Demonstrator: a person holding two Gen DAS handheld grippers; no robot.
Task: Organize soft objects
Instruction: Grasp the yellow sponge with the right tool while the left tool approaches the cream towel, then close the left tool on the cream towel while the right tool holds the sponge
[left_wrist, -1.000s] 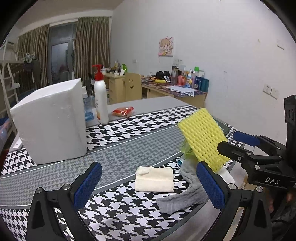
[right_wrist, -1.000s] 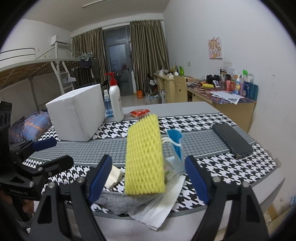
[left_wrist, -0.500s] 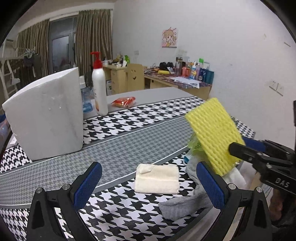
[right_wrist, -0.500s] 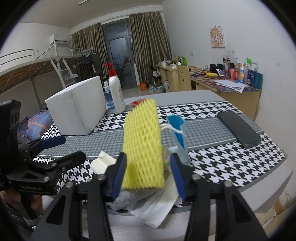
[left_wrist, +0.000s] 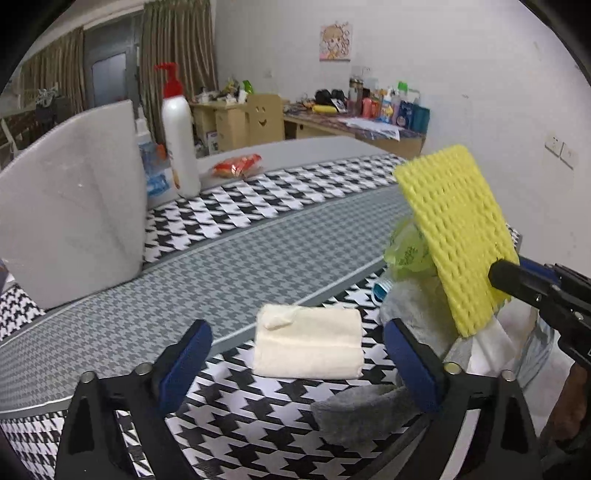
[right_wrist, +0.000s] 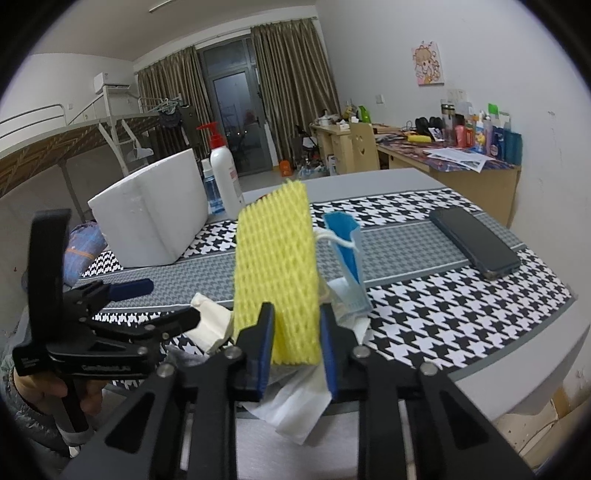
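Note:
A yellow foam net (right_wrist: 275, 266) stands upright between the blue pads of my right gripper (right_wrist: 295, 325). Its jaws are closing and both pads press on the net's lower end. The net (left_wrist: 458, 236) also shows at the right of the left wrist view. A folded cream towel (left_wrist: 308, 345) lies flat on the houndstooth table (left_wrist: 258, 236). My left gripper (left_wrist: 295, 332) hangs over the towel, its jaws closing slightly but wide apart, with the towel between the fingers and untouched. A grey sock (left_wrist: 362, 410), a blue face mask (right_wrist: 345, 251) and a green bag (left_wrist: 406, 251) are piled by the net.
A white foam box (left_wrist: 70, 221) stands at the left, with a pump bottle (left_wrist: 179, 144) and a red snack packet (left_wrist: 236, 166) behind it. A black phone (right_wrist: 476, 240) lies at the table's right end. White plastic (right_wrist: 295, 406) hangs over the near edge.
The right jaws have closed in from wide apart onto the yellow foam net. The left gripper has sunk toward the cream towel, which now looks larger.

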